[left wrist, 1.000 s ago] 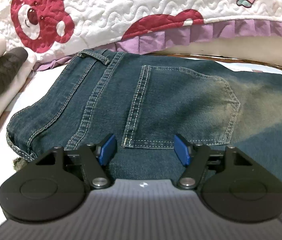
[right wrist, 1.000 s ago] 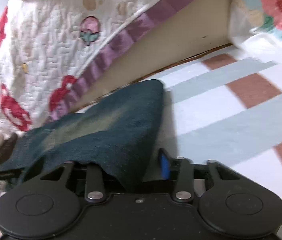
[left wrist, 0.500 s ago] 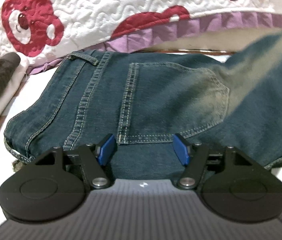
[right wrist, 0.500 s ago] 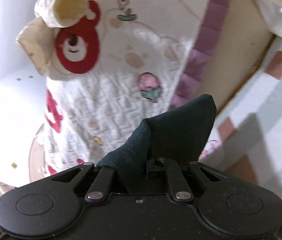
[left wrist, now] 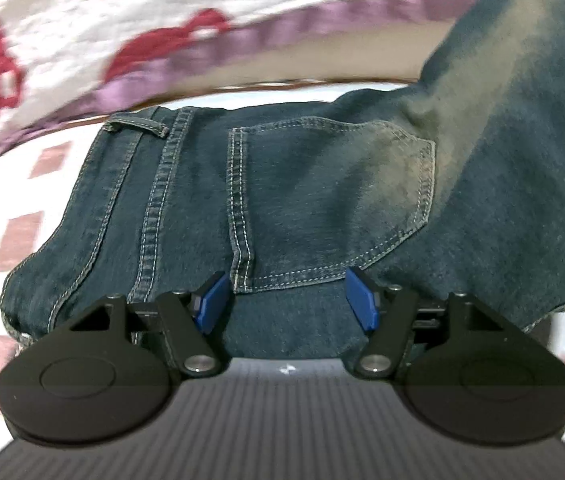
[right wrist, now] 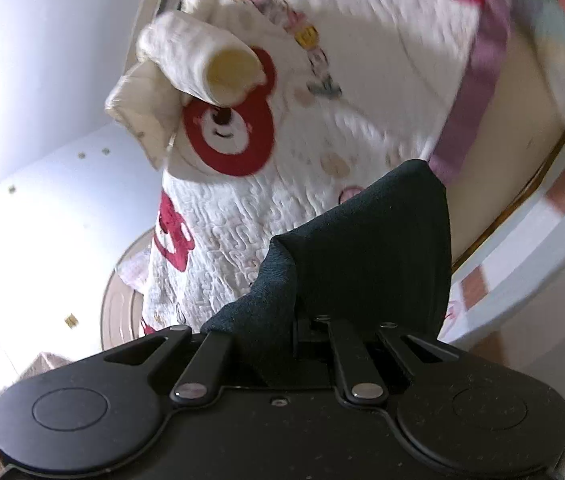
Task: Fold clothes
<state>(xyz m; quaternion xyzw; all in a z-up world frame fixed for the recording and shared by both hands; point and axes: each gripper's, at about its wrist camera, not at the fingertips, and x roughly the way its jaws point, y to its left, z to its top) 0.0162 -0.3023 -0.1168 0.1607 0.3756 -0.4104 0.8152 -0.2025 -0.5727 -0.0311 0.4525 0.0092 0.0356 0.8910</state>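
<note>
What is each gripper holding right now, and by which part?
The right gripper is shut on the jeans, pinching a bunched fold of the lifted leg end. The left gripper is open over the seat, holding nothing.

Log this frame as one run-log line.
task: fold clothes | left gripper: open, hovering at the dark blue denim jeans | right gripper: shut on jeans leg, raised | surface: striped bed sheet
</note>
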